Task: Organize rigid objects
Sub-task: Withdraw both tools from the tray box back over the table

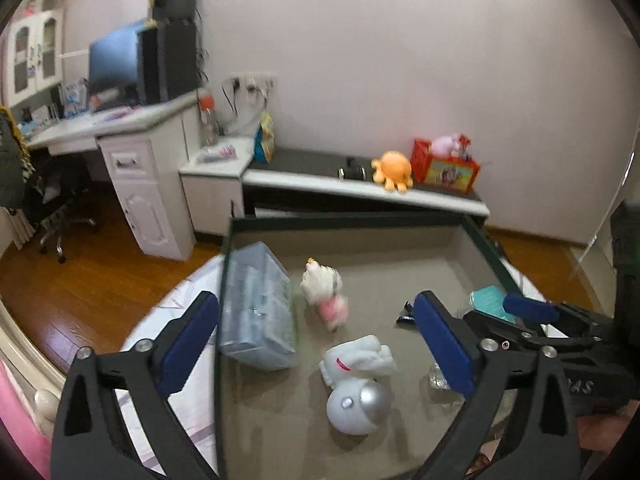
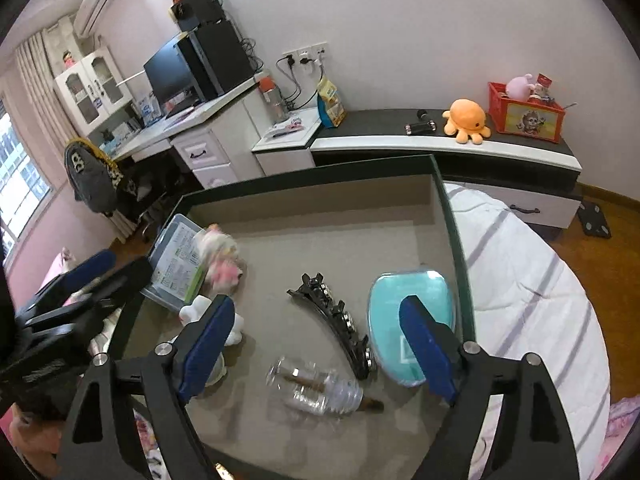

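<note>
A dark-rimmed tray (image 1: 344, 222) (image 2: 448, 208) lies on a bed and holds the objects. In it are a clear plastic box (image 1: 256, 304) (image 2: 176, 268), a white and pink toy figure (image 1: 324, 292) (image 2: 222, 258), a white and silver rabbit toy (image 1: 358, 384) (image 2: 196, 312), a black hair clip (image 2: 340, 320), a teal oval case (image 2: 412, 312) (image 1: 490, 300) and a clear glass bottle (image 2: 316, 390) lying on its side. My left gripper (image 1: 320, 340) is open and empty above the rabbit toy. My right gripper (image 2: 320, 340) is open and empty above the bottle and hair clip.
The bed has a white striped cover (image 2: 528, 300). Behind it a low cabinet (image 2: 440, 140) carries an orange octopus plush (image 2: 466, 120) and a red crate (image 2: 524, 114). A desk with a monitor (image 2: 172, 76) and an office chair (image 2: 96, 180) stand at left on the wooden floor.
</note>
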`<move>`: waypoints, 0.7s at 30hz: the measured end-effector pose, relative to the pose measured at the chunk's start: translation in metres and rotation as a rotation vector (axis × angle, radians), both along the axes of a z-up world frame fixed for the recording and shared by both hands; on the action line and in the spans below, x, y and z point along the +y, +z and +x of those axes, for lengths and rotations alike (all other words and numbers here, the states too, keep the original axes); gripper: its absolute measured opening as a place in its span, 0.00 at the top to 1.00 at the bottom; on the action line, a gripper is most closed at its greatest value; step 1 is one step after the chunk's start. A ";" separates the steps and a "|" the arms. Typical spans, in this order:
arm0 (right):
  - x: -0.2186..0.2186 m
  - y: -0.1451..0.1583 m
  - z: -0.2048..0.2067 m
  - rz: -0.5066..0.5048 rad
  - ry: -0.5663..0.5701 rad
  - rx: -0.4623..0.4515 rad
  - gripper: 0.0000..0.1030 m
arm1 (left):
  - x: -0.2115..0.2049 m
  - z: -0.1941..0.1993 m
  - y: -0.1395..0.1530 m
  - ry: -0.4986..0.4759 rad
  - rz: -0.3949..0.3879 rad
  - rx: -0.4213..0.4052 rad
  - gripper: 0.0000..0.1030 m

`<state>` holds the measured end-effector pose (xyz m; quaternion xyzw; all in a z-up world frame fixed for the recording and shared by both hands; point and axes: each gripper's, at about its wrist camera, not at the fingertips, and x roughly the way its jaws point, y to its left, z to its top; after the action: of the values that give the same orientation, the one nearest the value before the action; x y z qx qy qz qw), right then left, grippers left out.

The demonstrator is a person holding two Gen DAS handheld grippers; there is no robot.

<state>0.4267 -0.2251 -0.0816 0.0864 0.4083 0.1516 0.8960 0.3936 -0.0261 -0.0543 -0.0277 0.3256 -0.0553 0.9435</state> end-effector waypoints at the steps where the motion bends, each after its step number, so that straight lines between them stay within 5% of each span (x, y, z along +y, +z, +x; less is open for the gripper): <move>1: 0.000 0.002 -0.005 -0.008 -0.013 -0.006 0.01 | 0.002 -0.009 0.006 0.013 0.011 -0.025 0.00; 21: 0.007 0.083 -0.172 -0.105 -0.117 -0.268 0.00 | 0.028 -0.153 0.049 0.094 0.056 -0.132 0.00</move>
<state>0.2544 -0.2180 0.0013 0.0422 0.2867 0.0877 0.9531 0.2402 0.0019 -0.0052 -0.0129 0.2625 -0.0036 0.9648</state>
